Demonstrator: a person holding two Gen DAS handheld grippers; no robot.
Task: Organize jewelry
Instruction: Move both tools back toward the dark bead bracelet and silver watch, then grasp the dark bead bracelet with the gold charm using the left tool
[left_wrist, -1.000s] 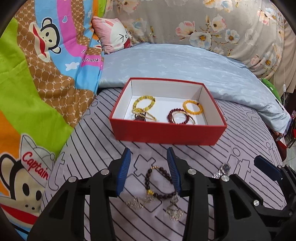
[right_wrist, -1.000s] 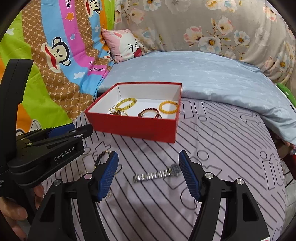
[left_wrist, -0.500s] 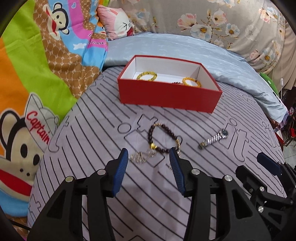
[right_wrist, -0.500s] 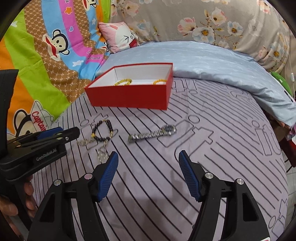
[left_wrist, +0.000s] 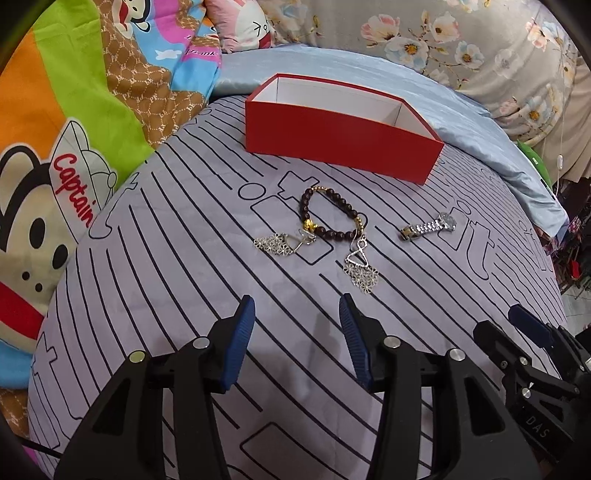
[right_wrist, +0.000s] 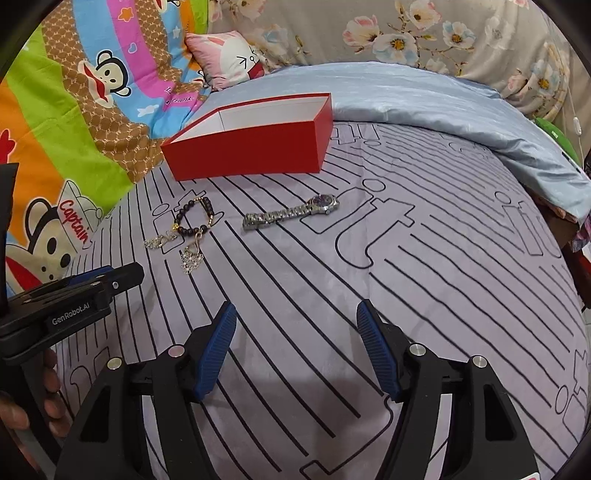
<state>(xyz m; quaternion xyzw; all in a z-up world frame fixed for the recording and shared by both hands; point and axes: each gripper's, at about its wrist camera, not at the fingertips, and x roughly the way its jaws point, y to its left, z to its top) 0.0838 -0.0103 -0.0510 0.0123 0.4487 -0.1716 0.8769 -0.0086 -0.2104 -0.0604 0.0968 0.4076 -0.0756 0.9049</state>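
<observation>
Four pieces are still lying on the striped bedsheet in the middle of the frame: a dark beaded bracelet, two silver flower earrings touching it, and a silver wristwatch well apart to the right. The red box is sitting behind them; its inside is hidden, so I am judging the sorting as unfinished. The left gripper is opening, nothing between its fingers. The right gripper is standing wide apart, empty. Open sheet is lying around everything.

Black gripper frames, ribbed blue pads, silver screws.
</observation>
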